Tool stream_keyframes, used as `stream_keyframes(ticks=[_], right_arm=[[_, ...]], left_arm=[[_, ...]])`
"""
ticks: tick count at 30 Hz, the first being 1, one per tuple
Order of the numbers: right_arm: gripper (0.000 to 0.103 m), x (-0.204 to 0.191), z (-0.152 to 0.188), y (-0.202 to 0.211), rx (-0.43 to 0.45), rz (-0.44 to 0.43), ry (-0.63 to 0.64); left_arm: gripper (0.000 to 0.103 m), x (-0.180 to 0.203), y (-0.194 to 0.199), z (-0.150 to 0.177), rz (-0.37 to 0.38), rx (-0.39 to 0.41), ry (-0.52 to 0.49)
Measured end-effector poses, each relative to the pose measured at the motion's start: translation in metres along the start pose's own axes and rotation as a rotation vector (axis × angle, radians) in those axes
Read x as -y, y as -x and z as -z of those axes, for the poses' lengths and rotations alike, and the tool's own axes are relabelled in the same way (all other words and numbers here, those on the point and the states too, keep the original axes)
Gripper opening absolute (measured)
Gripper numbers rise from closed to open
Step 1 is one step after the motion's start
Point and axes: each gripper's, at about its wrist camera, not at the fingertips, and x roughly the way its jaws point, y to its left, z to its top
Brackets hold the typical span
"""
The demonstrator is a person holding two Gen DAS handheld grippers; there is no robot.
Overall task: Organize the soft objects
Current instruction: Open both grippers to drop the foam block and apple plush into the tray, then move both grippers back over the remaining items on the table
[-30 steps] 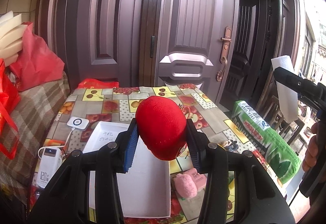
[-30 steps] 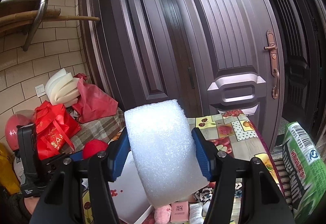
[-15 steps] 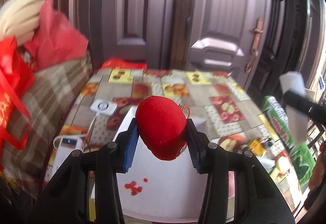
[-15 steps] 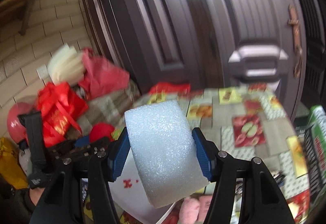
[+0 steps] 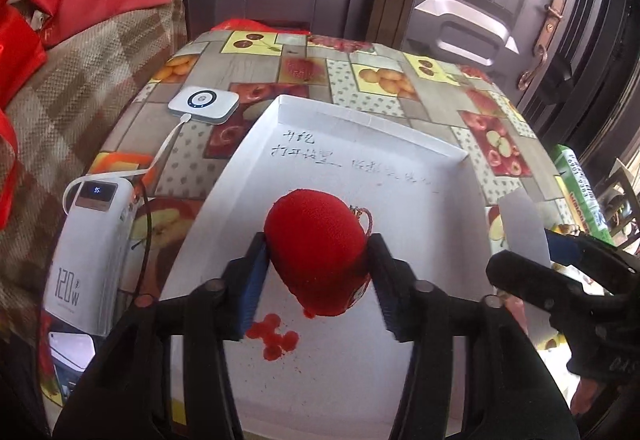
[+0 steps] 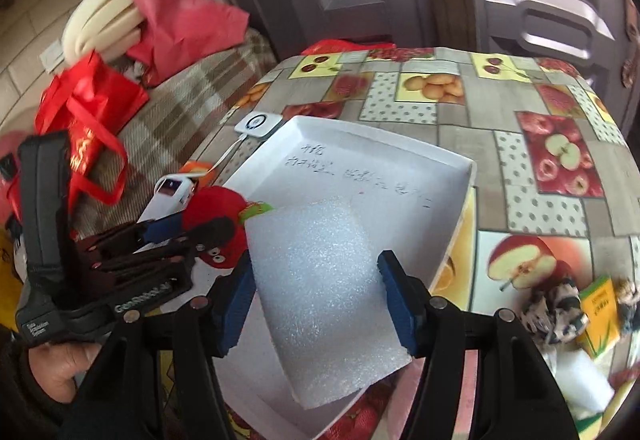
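Foam and plush hang together over the white box on the fruit-print tablecloth. The left gripper has its blue pads pressed into a red plush toy, squeezing its sides, low above the box floor near the red marks printed there. The right gripper is spread wide around a white foam block, both pads against its flanks, the block tilted over the box's near right corner.

Trouble looks likeliest on the right, to my eye: the block overhangs the box wall, so if it is let go from here it may catch the rim and tip out onto the table. The two tools are also close, and the foam could nudge the plush as both come down. A power bank and its cable lie just beside the box's left edge, within reach of a stray swing.
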Motion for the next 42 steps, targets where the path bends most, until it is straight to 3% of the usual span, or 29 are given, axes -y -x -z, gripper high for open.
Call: stream_keyframes(ticks=[1,2,3,4,5,11,19,22,26,33,35,40,41,42], right_arm=[[0.068,-0.002,-0.001,-0.003,-0.002,0.004,0.010],[0.081,-0.005,-0.001,-0.004,-0.002,0.014,0.027],[0.088,-0.006,0.000,-0.005,0.003,0.019,0.038],[0.091,-0.007,0.001,-0.005,0.018,0.029,0.049],[0.103,-0.009,0.003,-0.004,0.033,0.051,0.066],[0.103,-0.003,0.002,0.005,0.084,0.086,0.052],[0.103,0.009,0.006,0.036,0.153,0.134,0.002],[0.103,0.030,0.019,0.060,0.198,0.195,-0.056],[0.103,0.073,0.045,0.091,0.232,0.293,-0.167],[0.103,0.144,0.101,0.132,0.225,0.443,-0.387],[0.103,0.158,0.117,0.142,0.221,0.480,-0.432],[0.103,0.178,0.141,0.159,0.199,0.516,-0.487],[0.103,0.178,0.142,0.162,0.197,0.521,-0.486],[0.103,0.179,0.144,0.165,0.194,0.528,-0.480]], left_arm=[[0.065,-0.002,0.000,-0.001,-0.013,0.007,0.002],[0.076,-0.002,0.001,-0.001,-0.033,0.027,0.004],[0.093,-0.004,0.003,-0.002,-0.056,0.051,0.007],[0.100,-0.006,0.005,-0.002,-0.091,0.076,0.012],[0.101,-0.008,0.007,-0.002,-0.090,0.087,0.019],[0.101,-0.013,0.014,-0.003,-0.098,0.100,0.042],[0.101,0.016,0.036,0.003,-0.055,0.120,-0.012],[0.101,0.042,0.043,0.014,0.028,0.122,-0.071],[0.101,0.096,0.042,0.041,0.179,0.085,-0.236],[0.101,0.197,0.034,0.106,0.563,-0.076,-0.549],[0.101,0.220,0.029,0.124,0.584,-0.118,-0.616],[0.101,0.260,-0.002,0.153,0.554,-0.189,-0.707],[0.101,0.266,-0.011,0.159,0.532,-0.193,-0.727],[0.101,0.264,-0.009,0.166,0.507,-0.143,-0.754]])
